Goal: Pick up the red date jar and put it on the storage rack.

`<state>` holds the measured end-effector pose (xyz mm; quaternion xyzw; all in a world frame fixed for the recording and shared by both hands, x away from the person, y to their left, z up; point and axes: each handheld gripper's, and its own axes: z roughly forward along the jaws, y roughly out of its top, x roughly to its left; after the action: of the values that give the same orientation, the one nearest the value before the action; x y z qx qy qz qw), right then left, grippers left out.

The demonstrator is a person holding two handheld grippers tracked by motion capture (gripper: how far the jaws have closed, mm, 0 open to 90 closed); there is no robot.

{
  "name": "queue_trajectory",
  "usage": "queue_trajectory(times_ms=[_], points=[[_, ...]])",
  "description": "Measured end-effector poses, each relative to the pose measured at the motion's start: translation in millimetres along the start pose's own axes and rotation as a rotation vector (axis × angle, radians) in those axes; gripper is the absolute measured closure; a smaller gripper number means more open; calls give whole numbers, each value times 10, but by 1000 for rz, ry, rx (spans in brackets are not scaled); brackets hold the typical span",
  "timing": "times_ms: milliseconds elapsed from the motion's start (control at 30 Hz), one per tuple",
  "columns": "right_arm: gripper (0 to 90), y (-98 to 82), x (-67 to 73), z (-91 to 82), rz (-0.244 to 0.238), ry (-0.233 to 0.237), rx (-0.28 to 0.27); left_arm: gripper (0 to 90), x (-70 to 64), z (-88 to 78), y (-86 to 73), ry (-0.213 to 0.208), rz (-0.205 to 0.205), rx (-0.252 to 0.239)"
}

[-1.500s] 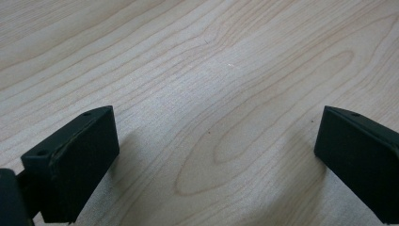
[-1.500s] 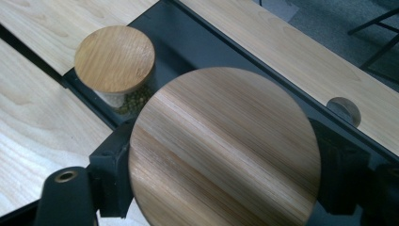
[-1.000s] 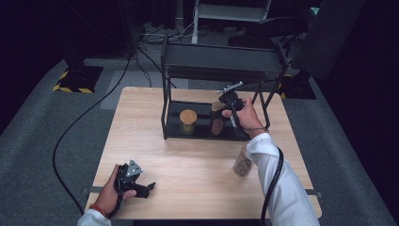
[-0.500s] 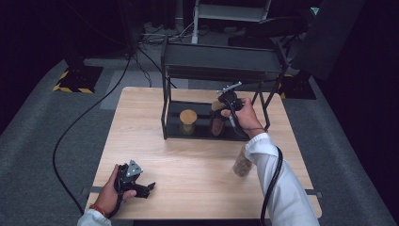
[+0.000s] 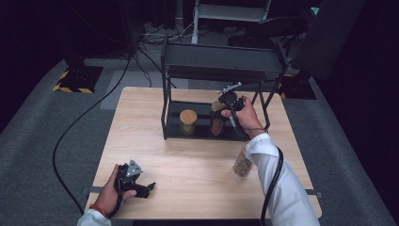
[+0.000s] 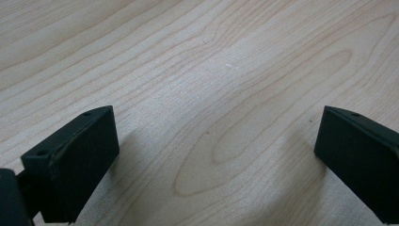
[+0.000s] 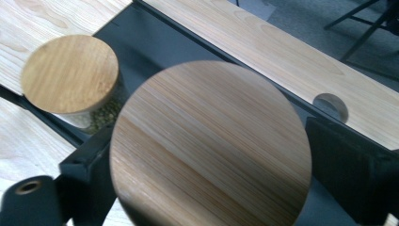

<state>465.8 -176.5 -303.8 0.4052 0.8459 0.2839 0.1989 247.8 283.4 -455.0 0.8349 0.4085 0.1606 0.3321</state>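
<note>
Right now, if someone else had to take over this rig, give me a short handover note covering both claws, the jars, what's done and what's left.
Right claw: over the wooden lid of the darker jar on the black rack's lower shelf. Its jaws have just been opening; the lid sits between them, and a gap shows on at least one side.
Left claw: open, nothing between the jaws, resting low over the table at the near left corner.
Things: a second jar stands left of the first on the same shelf. A third jar waits on the table near the right forearm.
Done: two jars shelved.
Left: lift the right claw clear, then probably shelve the third jar.
</note>
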Motion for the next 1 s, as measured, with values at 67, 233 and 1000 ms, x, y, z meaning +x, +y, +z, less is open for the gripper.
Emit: queue_trajectory(times_ms=[67,233,1000], points=[[66,-2,8,8,-5,0,6,1,0,0,0,0,0,0],[44,-15,27,12,-12,-2,9,0,0,0,0,0,0,0],[37,-214,31,-234,-102,-14,-29,1,-3,-1,0,1,0,0]])
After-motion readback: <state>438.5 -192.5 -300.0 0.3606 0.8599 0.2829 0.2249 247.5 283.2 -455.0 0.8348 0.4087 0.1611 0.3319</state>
